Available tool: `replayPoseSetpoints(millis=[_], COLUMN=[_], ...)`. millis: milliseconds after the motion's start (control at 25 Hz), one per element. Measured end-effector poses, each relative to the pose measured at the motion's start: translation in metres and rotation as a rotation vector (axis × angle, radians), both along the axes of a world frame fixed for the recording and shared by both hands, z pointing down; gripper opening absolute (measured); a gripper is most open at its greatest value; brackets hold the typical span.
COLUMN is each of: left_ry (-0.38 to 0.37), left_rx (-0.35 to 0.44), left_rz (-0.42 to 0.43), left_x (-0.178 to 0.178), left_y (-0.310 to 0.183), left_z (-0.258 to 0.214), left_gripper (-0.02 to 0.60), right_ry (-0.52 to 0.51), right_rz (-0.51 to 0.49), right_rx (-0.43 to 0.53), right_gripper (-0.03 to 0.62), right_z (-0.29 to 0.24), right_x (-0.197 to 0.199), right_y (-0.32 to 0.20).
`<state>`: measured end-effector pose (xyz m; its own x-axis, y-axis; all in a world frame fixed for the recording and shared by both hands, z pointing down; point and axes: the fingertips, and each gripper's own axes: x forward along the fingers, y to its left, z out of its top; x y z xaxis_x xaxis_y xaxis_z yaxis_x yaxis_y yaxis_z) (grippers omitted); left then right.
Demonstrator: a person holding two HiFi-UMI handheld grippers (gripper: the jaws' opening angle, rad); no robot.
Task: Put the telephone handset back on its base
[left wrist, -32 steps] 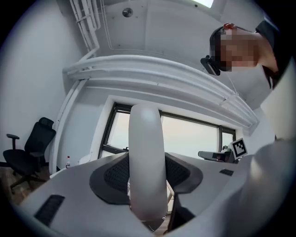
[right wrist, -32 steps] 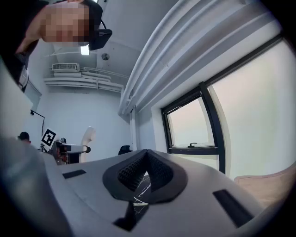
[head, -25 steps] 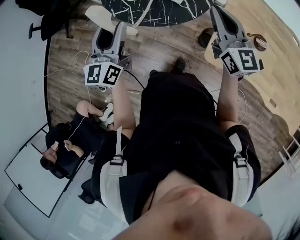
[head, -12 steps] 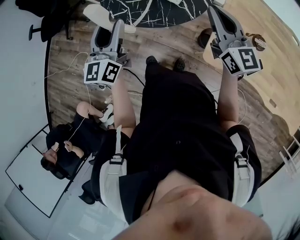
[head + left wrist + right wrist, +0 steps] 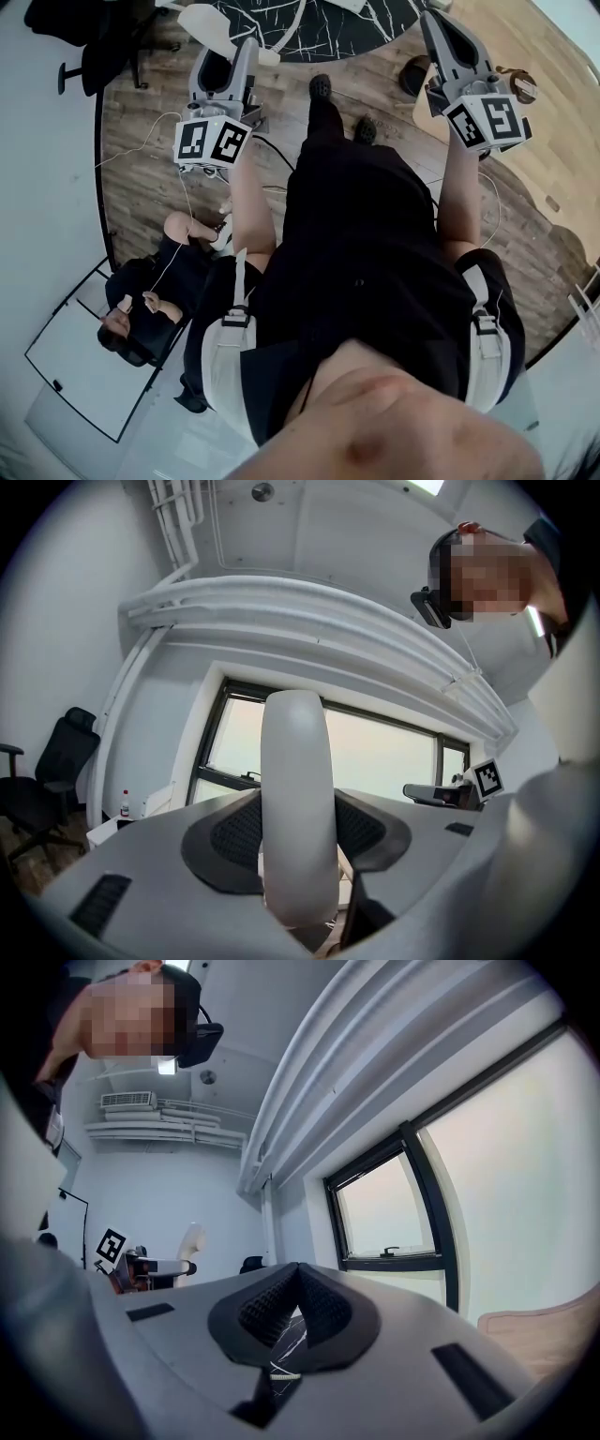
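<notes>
A person standing on a wood-plank floor point(image 5: 141, 159) carries the telephone handset point(image 5: 296, 789) toward a round table point(image 5: 328, 26) of black stone veined in white. The left gripper point(image 5: 242, 54) is clamped on the handset, its ribbed black pads point(image 5: 234, 832) pressing the sides of the smooth, glossy white, round-ended bar, which is held in the air by the table's left edge. The right gripper point(image 5: 295, 1299) has its jaws pressed together on nothing. The carry appears to be in hand. The base shows in no view, so the next move calls for finding it, then lowering the handset level into its cradle.
</notes>
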<state>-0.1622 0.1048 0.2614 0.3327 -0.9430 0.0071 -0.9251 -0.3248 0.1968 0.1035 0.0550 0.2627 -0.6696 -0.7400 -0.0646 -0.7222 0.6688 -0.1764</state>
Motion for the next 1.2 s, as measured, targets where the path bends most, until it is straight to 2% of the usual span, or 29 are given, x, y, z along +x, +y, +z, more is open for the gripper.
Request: replayPoseSetpoints(millis=[680,1200], left_ry=[0.020,0.036], left_rx=[-0.044,-0.129], left_rz=[0.160,0.333], left_x=[-0.032,-0.044], left_y=[-0.140,-0.226], left_z=[0.016,0.049], left_gripper=[0.225,0.225], right_ry=[0.033,0.063], right_rz=[0.154,0.311], right_rx=[-0.032,-0.067], right_gripper=[0.029,0.029], right_z=[-0.003,0.005], right_x=[-0.029,-0.050], right_y=[-0.100,-0.145])
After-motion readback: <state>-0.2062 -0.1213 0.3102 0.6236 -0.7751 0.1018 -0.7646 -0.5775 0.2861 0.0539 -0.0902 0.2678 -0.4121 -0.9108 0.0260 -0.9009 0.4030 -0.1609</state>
